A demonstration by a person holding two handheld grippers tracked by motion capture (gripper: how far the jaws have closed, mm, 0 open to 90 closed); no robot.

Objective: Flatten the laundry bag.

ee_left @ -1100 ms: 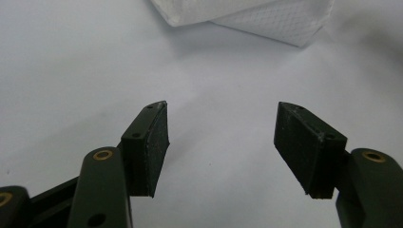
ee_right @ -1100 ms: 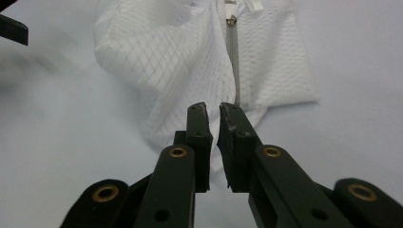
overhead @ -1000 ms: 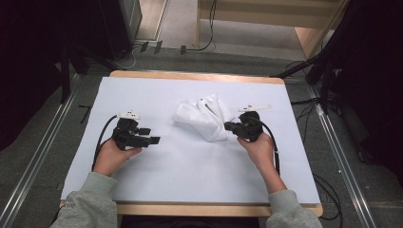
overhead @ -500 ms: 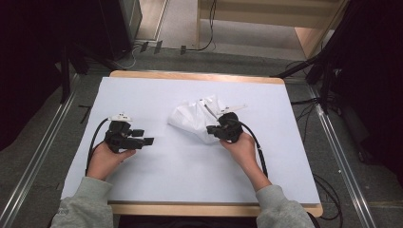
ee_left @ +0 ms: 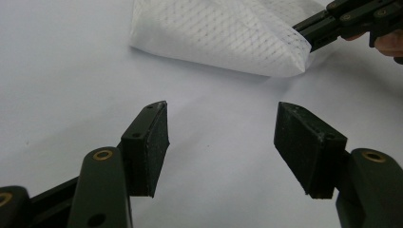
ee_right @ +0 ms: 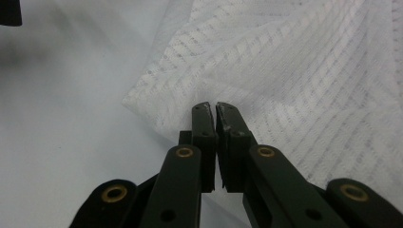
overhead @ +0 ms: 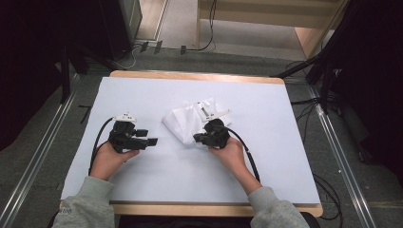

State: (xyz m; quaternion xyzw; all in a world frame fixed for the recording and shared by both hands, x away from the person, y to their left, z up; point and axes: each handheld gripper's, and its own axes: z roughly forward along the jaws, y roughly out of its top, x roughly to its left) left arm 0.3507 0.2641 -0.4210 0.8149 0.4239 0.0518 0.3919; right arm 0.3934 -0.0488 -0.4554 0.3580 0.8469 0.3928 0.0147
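Note:
A crumpled white mesh cloth (overhead: 183, 121) lies in the middle of the white-covered table (overhead: 275, 161). My right gripper (overhead: 197, 138) is at the cloth's near edge, pointing left, with its jaws shut on a fold of the mesh. In the right gripper view the right gripper (ee_right: 212, 107) has its jaws pressed together over the cloth (ee_right: 294, 61). The left gripper view shows the right gripper (ee_left: 309, 35) pinching a corner of the cloth (ee_left: 223, 35). My left gripper (overhead: 149, 137) rests to the left of the cloth, apart from it. Seen in its own view, the left gripper (ee_left: 221, 137) is open and holds nothing.
A white tag (overhead: 209, 110) sticks out at the cloth's far side. Bare white cover spreads around the cloth on every side, to the wooden table edges (overhead: 190, 76). Cables (overhead: 247, 152) trail from both grippers toward the person. Dark stands and rails flank the table.
My right gripper has moved left across the table, dragging the cloth with it and bunching it toward the centre. The left hand has stayed where it was.

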